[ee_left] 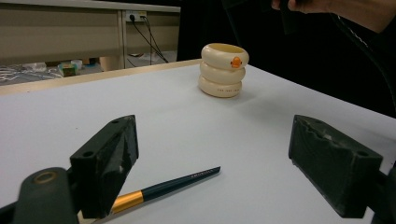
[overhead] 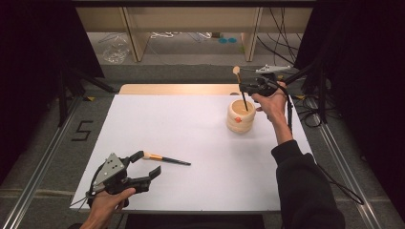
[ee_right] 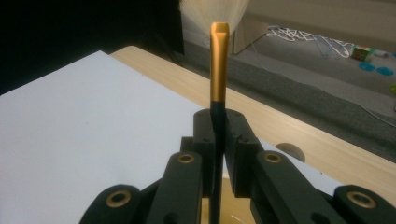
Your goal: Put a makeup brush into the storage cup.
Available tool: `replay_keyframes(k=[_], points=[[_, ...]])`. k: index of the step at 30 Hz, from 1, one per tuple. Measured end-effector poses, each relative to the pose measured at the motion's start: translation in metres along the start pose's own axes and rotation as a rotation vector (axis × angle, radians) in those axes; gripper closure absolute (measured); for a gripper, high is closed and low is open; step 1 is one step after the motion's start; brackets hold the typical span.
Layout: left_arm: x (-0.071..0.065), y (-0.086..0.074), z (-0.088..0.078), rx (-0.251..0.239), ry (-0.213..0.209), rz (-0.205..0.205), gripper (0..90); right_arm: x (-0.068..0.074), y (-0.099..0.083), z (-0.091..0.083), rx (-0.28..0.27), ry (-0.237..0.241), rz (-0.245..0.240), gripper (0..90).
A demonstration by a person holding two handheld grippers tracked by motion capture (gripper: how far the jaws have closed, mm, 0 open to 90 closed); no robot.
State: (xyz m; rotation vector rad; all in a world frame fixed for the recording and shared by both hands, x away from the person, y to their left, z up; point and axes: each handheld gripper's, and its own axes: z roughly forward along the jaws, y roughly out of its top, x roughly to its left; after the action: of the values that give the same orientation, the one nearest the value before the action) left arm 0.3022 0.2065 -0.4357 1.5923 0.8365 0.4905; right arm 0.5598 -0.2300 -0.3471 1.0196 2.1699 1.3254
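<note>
Two brushes in play here. One brush (overhead: 243, 93) is clamped in the right gripper (overhead: 248, 87), whose fingers (ee_right: 208, 140) are closed tight on its dark handle — bristles up, gold collar just above the grip, and the lower end of the handle dipping into the cream holder (overhead: 240, 116). That holder, one only, looks like three stacked rings with a small orange mark on its side, and it stands at the far right of the white tabletop (overhead: 191, 129). The second brush (overhead: 166, 159) lies flat near the front left, bristle end towards the left gripper (overhead: 149, 163). That gripper's fingers (ee_left: 114, 158) stand wide open and grip nothing — the brush lies just beside the left-hand one in the left gripper view, its handle running out into the gap between them. Two grippers, then, well apart, one in each hand.
</note>
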Motion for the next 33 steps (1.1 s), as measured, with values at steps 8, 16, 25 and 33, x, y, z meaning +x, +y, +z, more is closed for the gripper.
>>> replay_keyframes(k=[8,16,25,33], points=[[0.0,0.0,0.0,-0.001,-0.001,0.003,15.8,-0.001,-0.004,0.006,-0.006,-0.001,0.016,84.6],[0.0,0.0,0.0,-0.001,-0.001,0.0,15.8,-0.001,-0.007,0.01,0.012,-0.004,0.016,84.6],[0.0,0.0,-0.001,0.002,0.001,0.0,15.8,0.0,-0.012,0.015,0.026,-0.007,0.01,84.6],[0.0,0.0,0.0,-0.002,-0.001,-0.001,15.8,0.0,-0.015,0.019,0.039,-0.018,0.014,84.5]])
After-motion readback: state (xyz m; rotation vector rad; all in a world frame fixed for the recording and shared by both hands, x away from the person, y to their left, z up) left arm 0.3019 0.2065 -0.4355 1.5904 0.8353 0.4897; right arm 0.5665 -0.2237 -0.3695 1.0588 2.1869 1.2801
